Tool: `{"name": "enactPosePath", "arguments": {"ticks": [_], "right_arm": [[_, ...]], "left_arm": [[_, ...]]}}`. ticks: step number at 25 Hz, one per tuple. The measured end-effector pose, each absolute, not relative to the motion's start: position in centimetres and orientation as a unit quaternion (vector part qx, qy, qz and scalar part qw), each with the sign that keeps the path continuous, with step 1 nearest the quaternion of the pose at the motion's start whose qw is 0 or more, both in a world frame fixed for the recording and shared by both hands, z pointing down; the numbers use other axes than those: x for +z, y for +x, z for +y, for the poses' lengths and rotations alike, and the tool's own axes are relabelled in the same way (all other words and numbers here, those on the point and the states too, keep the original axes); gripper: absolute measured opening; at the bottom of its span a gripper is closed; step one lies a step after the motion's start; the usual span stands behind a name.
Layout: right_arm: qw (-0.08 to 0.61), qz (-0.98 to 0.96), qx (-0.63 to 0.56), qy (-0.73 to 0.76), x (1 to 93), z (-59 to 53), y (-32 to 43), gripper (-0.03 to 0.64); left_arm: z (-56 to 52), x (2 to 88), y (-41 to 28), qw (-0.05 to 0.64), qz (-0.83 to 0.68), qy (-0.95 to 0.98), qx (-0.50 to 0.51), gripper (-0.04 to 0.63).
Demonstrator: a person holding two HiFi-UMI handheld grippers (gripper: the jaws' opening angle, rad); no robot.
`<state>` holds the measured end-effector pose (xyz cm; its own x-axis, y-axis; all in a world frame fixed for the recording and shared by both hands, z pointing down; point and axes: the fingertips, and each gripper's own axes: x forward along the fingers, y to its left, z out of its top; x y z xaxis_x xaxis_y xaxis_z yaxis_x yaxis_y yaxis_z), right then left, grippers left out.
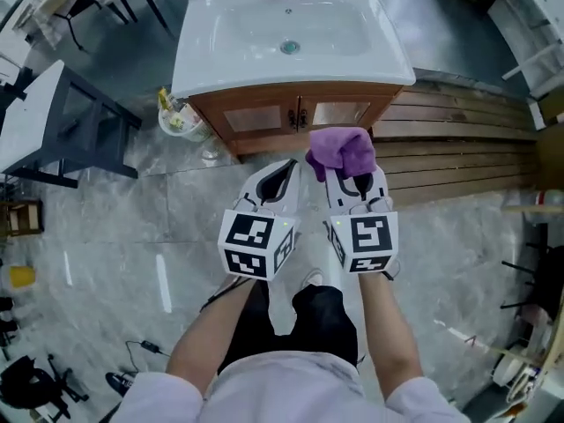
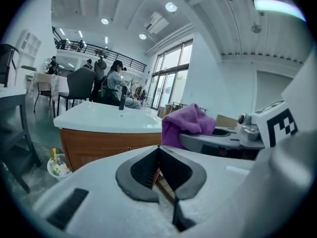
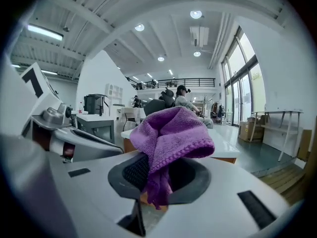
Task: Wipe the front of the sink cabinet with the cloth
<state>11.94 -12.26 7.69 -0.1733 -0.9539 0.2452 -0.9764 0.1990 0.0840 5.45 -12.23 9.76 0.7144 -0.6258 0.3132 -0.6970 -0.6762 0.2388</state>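
A white sink (image 1: 291, 33) tops a wooden cabinet (image 1: 295, 115) with two panelled doors, seen from above in the head view. My right gripper (image 1: 346, 173) is shut on a bunched purple cloth (image 1: 341, 151), which hangs just in front of the cabinet's right door without clearly touching it. In the right gripper view the cloth (image 3: 171, 138) bulges over the closed jaws (image 3: 158, 180). My left gripper (image 1: 284, 176) hovers beside the right one, shut and holding nothing; its own view shows the jaws (image 2: 158, 170) meeting, with the cabinet front (image 2: 104, 145) and the cloth (image 2: 185, 125) beyond.
A small bin with bottles (image 1: 179, 117) stands at the cabinet's left foot. A grey table (image 1: 53, 122) is at the left. Wooden decking (image 1: 458, 148) runs to the right of the cabinet. Marble floor (image 1: 115, 254) lies below me.
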Motion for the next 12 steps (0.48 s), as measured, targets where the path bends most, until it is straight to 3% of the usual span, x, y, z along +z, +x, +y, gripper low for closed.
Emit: {"name": "enactPosePath", "arguments": {"ticks": [12], "right_arm": [[0.094,-0.795,0.054,0.597,-2.6,-1.4,10.8,0.067]], "left_arm": [[-2.2,-1.5,4.6,0.129,-0.437,0.886,0.084,0.005]]}}
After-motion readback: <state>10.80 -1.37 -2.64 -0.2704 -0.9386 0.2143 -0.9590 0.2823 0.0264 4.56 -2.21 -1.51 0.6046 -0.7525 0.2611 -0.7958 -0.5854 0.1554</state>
